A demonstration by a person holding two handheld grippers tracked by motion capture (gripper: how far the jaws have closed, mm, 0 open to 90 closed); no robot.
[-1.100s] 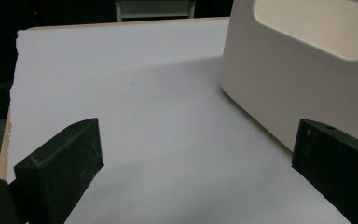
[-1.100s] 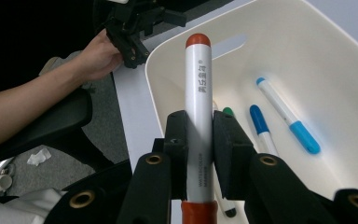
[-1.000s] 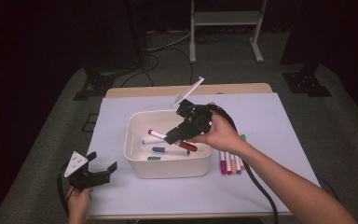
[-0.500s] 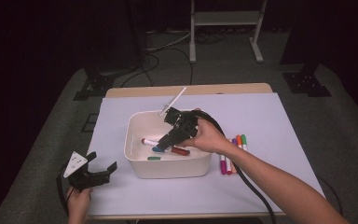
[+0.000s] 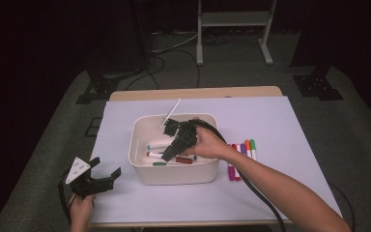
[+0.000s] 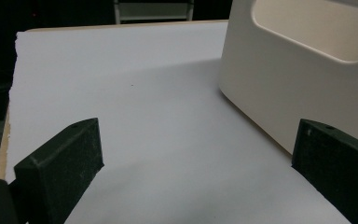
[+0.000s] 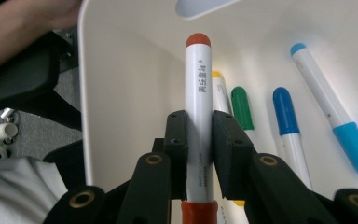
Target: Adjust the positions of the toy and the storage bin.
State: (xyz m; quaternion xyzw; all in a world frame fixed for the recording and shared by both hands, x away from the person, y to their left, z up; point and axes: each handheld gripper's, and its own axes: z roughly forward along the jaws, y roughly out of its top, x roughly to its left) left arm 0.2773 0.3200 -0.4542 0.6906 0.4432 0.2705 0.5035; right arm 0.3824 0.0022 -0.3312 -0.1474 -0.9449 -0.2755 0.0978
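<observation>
Orange-capped marker, clamped between the right gripper jaws, long axis along them, tip pointing down into the white bin; left gripper gapes idle.

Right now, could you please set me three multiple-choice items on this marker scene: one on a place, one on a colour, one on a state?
1. Where is the right gripper?
A. Inside the white bin
B. Over the loose markers on the sheet
C. Beyond the table's far edge

2. What colour are the ends of the held marker?
A. Green
B. Red-orange
C. Blue

3. How does the left gripper stand?
A. Shut on a marker
B. Jaws open, nothing between them
C. Clamped on the bin's rim

Answers: 1 A, its jaws reach down among the markers in the bin. 2 B, the cap and base are both red-orange. 3 B, bare sheet lies between its jaws.
</observation>
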